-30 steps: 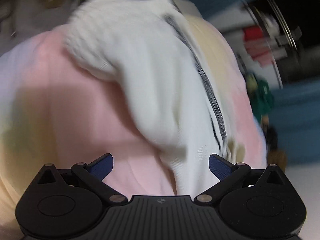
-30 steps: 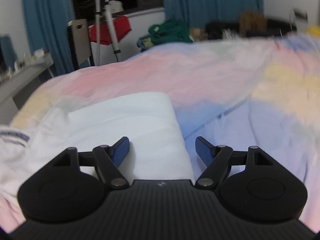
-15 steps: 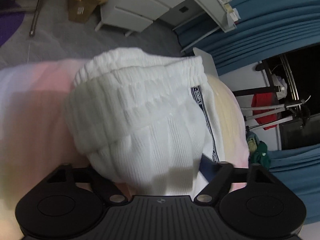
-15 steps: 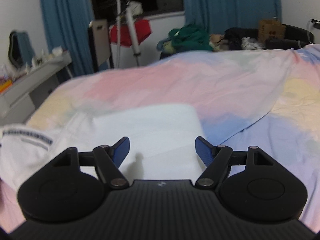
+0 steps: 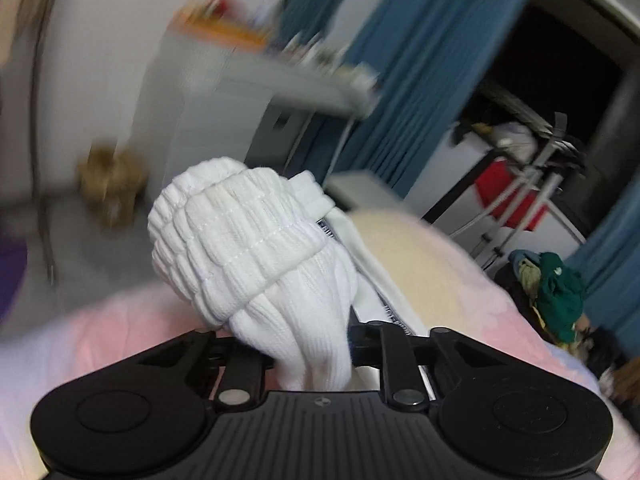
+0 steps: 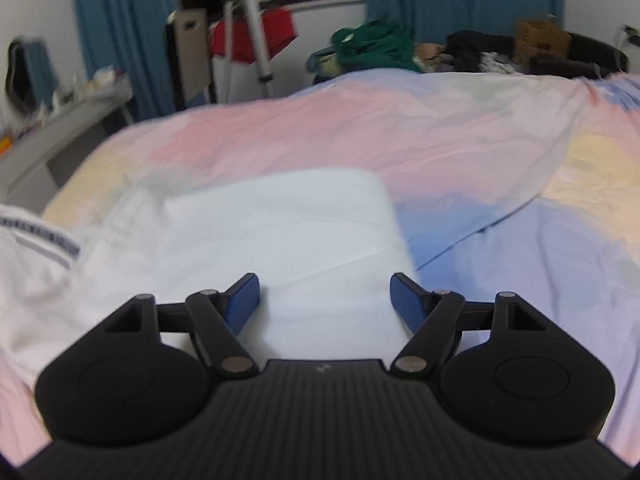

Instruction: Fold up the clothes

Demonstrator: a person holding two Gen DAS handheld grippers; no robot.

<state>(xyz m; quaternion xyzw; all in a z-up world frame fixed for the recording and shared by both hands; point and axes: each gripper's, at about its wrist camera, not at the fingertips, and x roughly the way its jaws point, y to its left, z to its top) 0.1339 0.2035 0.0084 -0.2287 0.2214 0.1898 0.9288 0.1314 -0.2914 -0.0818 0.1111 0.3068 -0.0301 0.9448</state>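
We're over a bed w/ a pastel bedsheet (image 6: 400, 132), pink, yellow & blue patches, wrinkled, one loose edge folded over at the right. On it, near side, lies the task's thing: white knit shorts (image 6: 280, 232), ribbed, w/ a dark striped side tape. Part of them lies flat as a folded panel just ahead of the right gripper (image 6: 324, 300); the elastic waistband (image 5: 236, 232) end is bunched up & raised off the sheet in the left gripper (image 5: 310, 354).

Jaws: left ones are closing, already pinching a thick wad of the rib knit just below the waistband. Right ones stand spread wide, nothing between them, poised above the flat panel, not touching it as far as we can tell.

Handling, our guess: light, soft, stretchy, floppy; not fragile, not slippery. It'll sag & drag whatever isn't held, so one pinch won't keep it square. The gathered elastic is the thickest, firmest spot, good to hold. We'd take the second hold w/ the right at the panel's near edge or corner, thin layers only, so the sheet doesn't come up too.

Around: blue curtains (image 6: 120, 40) both sides of a dark window, a white desk (image 6: 60, 120) at left w/ small clutter, a drying rack w/ a red garment (image 6: 252, 36), a green clothes pile (image 6: 372, 48) & dark clothes at the bed's far edge, a cardboard box (image 6: 540, 40) far right.

In the way: nothing much; far piles are well apart. Only the sheet's wrinkles could snag.
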